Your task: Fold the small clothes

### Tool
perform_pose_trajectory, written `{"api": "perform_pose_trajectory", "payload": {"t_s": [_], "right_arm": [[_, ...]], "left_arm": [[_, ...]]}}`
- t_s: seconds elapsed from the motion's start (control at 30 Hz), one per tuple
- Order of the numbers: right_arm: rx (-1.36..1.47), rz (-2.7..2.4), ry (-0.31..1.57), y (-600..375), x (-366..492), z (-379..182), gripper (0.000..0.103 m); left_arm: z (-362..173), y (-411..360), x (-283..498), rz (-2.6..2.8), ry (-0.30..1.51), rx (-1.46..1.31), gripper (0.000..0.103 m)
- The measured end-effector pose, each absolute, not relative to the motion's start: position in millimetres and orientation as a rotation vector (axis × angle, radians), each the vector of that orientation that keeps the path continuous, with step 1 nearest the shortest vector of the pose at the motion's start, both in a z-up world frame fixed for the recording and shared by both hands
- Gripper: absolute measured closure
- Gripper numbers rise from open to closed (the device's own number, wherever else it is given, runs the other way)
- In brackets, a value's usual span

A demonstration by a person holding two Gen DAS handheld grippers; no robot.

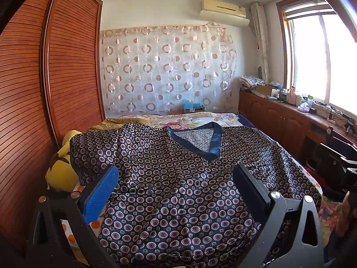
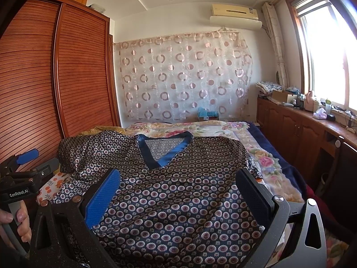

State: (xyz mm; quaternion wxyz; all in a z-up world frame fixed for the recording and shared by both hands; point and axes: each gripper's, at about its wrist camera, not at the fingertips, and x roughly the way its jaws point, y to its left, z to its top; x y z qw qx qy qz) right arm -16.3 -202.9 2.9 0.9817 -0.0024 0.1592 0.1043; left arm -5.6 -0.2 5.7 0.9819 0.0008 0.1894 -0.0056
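Note:
A dark blue satin top (image 1: 178,178) with a pattern of small rings and a plain blue V-neck (image 1: 196,138) lies spread flat on the bed, neck pointing away from me. My left gripper (image 1: 176,176) hovers over its lower left part, open, nothing between the blue pad (image 1: 100,194) and the black one. In the right wrist view the same top (image 2: 178,178) fills the foreground, and my right gripper (image 2: 178,183) hangs open above its lower middle. The left gripper (image 2: 24,158) shows at the far left edge there, held by a hand (image 2: 17,221).
The bed carries a floral quilt (image 2: 223,129). A yellow plush toy (image 1: 62,169) lies at the bed's left side against the slatted wooden wardrobe (image 1: 33,89). A low wooden cabinet (image 2: 301,129) with clutter runs under the window on the right. A dark chair (image 1: 339,156) stands nearby.

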Motion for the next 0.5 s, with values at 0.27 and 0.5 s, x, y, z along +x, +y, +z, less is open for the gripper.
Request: {"api": "perform_pose_trajectory", "payload": {"t_s": [0.27, 0.5], "right_arm": [[-0.004, 0.21, 0.32, -203.2, -15.0, 2.4, 0.0], [0.0, 0.212, 0.32, -204.4, -14.5, 2.2, 0.0]], "left_arm": [[6.6, 0.4, -6.4, -0.01, 0.38, 0.003, 0.001], [9.2, 1.5, -7.6, -0.011, 0.375, 0.005, 0.001]]}}
